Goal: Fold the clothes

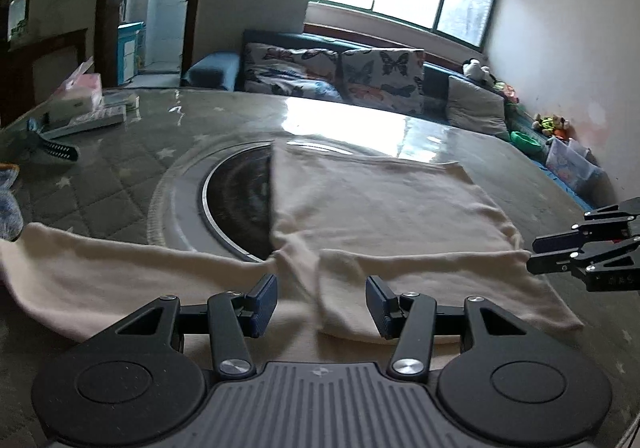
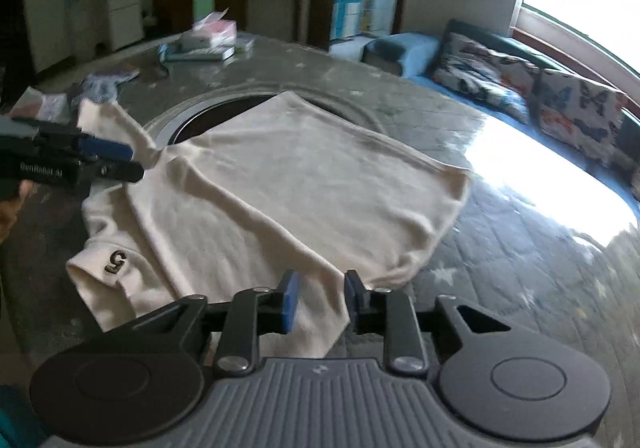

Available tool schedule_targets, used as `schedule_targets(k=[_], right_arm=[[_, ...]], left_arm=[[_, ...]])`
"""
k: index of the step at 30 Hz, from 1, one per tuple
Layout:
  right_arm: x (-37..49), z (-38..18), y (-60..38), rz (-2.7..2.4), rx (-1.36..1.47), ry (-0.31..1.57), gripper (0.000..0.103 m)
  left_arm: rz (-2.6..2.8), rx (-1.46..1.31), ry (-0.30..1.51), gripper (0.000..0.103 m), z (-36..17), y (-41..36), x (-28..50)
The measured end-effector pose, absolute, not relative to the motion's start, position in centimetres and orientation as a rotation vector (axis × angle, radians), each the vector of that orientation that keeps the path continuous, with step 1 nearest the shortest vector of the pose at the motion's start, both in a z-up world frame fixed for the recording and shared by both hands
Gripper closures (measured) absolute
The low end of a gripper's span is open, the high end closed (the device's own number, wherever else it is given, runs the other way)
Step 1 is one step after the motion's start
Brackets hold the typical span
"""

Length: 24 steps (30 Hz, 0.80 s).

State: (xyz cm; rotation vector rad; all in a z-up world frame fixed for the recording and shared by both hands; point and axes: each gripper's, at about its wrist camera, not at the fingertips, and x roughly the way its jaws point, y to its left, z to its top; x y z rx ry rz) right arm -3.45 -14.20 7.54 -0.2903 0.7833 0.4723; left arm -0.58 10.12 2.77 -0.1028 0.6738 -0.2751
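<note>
Cream shirt (image 1: 360, 207) spread flat across round table (image 1: 120, 175), partly covering its dark centre. Left gripper (image 1: 322, 302) poised over near edge, jaws apart, nothing pinched; best to nip the loose sleeve cleanly before folding inward. From the right wrist: right gripper (image 2: 318, 300) hovering over the shirt (image 2: 280, 183) hem, jaws parted, cloth between but pads apparently not pressing. One shirt, two grippers, two butterfly cushions (image 2: 520, 87).

cream garment (image 2: 280, 187), butterfly-print cushions (image 1: 332, 71)
</note>
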Motion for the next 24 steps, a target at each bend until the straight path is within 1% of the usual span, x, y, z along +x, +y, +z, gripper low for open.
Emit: schedule_targets(k=[7,8,9,10,11,16,20,22,23,24], right_arm=[[-0.9,6.2,-14.2,0.524,-0.287,0.833,0.078],[-0.8,6.1,-14.3,0.531,-0.287,0.843,0.083],[-0.7,5.9,-14.3,0.536,-0.287,0.851,0.093],[-0.7,5.8,-14.4,0.537,-0.284,0.855,0.095],[-0.8,6.0,-14.4,0.539,-0.281,0.851,0.099],[-1.7,7.3,-15.5,0.520,-0.278,0.817,0.100],[-1.9,6.8,-16.3,0.497,-0.265,0.826,0.100],[-2.1,6.6,-16.1,0.480,-0.288,0.817,0.097],[-2.3,6.6,-15.9,0.473,-0.298,0.808,0.093],[-2.5,6.9,-15.8,0.467,-0.306,0.790,0.091]], left_arm=[[-0.252,-0.109,0.712,0.050,1.7,11.2,0.0],[-0.253,-0.107,0.710,0.050,1.7,11.2,0.0],[-0.254,-0.106,0.708,0.049,1.6,11.2,0.0],[-0.254,-0.104,0.708,0.049,1.6,11.2,-0.1],[-0.254,-0.102,0.708,0.049,1.6,11.2,-0.1],[-0.257,-0.090,0.708,0.047,1.6,11.2,-0.1],[-0.247,-0.079,0.712,0.046,1.8,11.0,0.0],[-0.230,-0.064,0.700,0.046,2.3,10.6,-0.3],[-0.222,-0.056,0.694,0.046,2.6,10.4,-0.4],[-0.232,-0.042,0.672,0.046,3.1,10.0,-0.8]])
